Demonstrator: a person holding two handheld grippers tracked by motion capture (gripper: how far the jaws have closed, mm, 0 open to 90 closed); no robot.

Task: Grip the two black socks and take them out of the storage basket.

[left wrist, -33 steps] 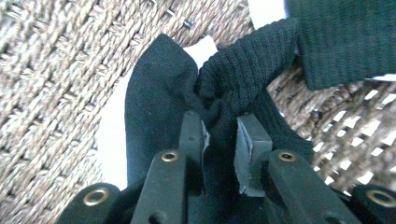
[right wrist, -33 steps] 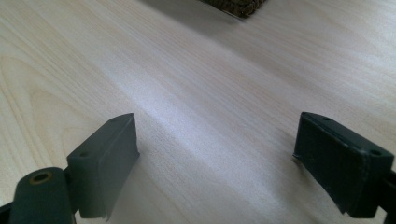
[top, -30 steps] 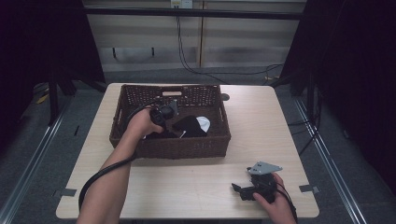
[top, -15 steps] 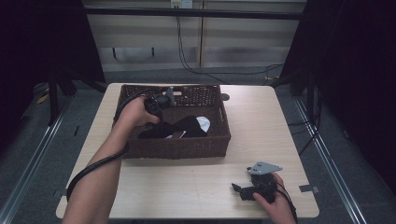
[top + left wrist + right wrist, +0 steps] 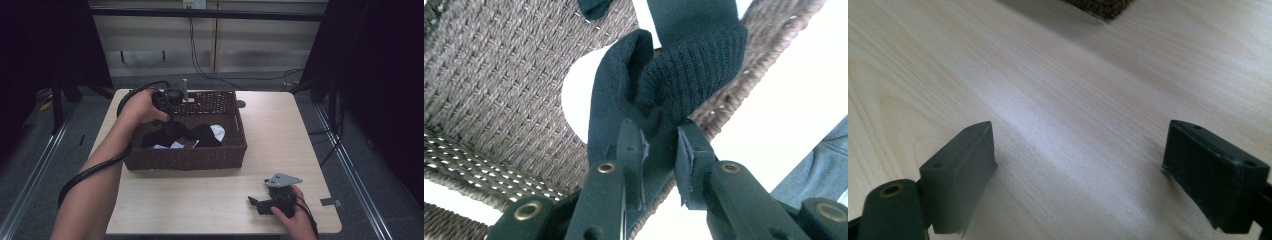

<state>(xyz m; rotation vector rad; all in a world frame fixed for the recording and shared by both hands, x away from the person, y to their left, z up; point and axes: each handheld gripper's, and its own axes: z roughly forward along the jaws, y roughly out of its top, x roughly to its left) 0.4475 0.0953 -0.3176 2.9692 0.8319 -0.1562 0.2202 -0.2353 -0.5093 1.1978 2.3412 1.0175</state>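
Here the left tool (image 5: pixel 658 150) is clamped on a black sock (image 5: pixel 659 85), its two jaws pinching a bunched fold of the knitted fabric just below the ribbed cuff. In the left gripper view the sock hangs over the interior of a brown wicker basket (image 5: pixel 489 85), with a white item (image 5: pixel 576 97) visible behind it against the woven wall. In the high view the left tool (image 5: pixel 167 99) is held by the person's left hand (image 5: pixel 140 106) at the far left corner of the wicker basket (image 5: pixel 190 160), above its rim; the black sock (image 5: pixel 167 134) trails down from there into the basket, where it lies among other dark and white laundry (image 5: pixel 210 134). The basket stands on the far half of the light wooden worktop (image 5: pixel 280 130).

The right tool (image 5: pixel 261 202) rests low on the near right part of the worktop, well apart from the basket, held by the person's right hand (image 5: pixel 292 217). In the right gripper view its jaws stand wide apart with nothing between them, over bare wood grain (image 5: pixel 1073 125); a corner of the basket (image 5: pixel 1098 6) shows at the top edge.
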